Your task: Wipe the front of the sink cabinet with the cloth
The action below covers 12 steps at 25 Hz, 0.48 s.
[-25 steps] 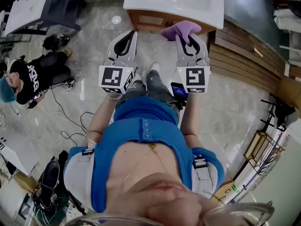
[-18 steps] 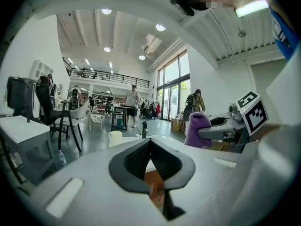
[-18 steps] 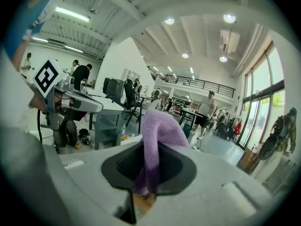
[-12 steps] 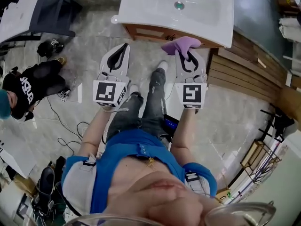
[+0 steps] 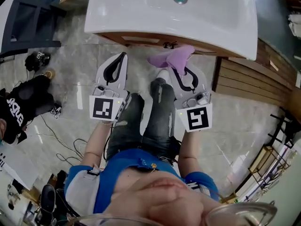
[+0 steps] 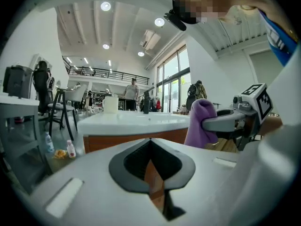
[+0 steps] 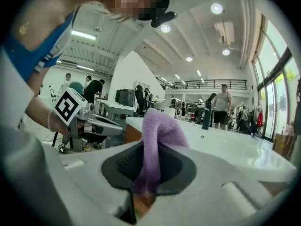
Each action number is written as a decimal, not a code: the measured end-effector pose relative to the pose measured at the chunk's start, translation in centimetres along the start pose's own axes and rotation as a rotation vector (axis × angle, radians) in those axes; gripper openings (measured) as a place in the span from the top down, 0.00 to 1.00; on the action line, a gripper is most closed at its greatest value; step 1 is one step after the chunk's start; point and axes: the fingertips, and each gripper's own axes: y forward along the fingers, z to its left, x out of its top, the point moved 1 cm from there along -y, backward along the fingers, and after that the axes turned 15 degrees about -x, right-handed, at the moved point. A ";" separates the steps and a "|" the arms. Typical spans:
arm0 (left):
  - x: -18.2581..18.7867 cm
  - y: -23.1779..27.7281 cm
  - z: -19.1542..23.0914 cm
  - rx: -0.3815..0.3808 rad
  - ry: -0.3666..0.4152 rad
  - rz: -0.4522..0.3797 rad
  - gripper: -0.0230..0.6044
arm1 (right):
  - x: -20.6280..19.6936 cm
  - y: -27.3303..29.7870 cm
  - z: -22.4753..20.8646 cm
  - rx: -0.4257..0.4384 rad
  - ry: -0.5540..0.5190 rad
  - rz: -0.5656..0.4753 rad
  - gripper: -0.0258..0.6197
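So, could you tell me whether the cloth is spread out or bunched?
Bunched: the cloth sits crumpled, pinched in the right tool.

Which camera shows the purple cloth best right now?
The right gripper view: the purple cloth sits centred, pinched in the jaws of the right gripper. The head view shows it from above, bunched near the sink cabinet. The left gripper view shows it side-on.

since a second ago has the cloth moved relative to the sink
Yes. The cloth overlapped the basin rim before; now it is down off it, by the cabinet front.
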 end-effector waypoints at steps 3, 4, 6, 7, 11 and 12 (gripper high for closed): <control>-6.7 0.8 1.0 0.017 0.033 0.032 0.96 | -5.8 0.7 0.6 -0.005 -0.004 -0.013 0.87; -8.5 1.0 1.3 0.019 0.040 0.035 0.96 | -7.5 0.8 0.8 -0.010 0.000 -0.018 0.87; -11.5 1.5 1.9 0.013 0.037 0.005 0.96 | -10.4 0.8 1.2 -0.018 0.020 -0.042 0.87; -12.7 1.6 2.0 0.007 0.032 -0.020 0.96 | -11.6 0.8 1.5 -0.019 0.033 -0.060 0.87; -16.9 1.6 2.5 -0.015 0.053 -0.131 0.96 | -14.9 0.9 2.2 -0.050 -0.047 -0.148 0.87; -17.6 1.5 2.8 -0.019 0.066 -0.157 0.96 | -15.5 1.0 2.4 -0.062 -0.080 -0.165 0.87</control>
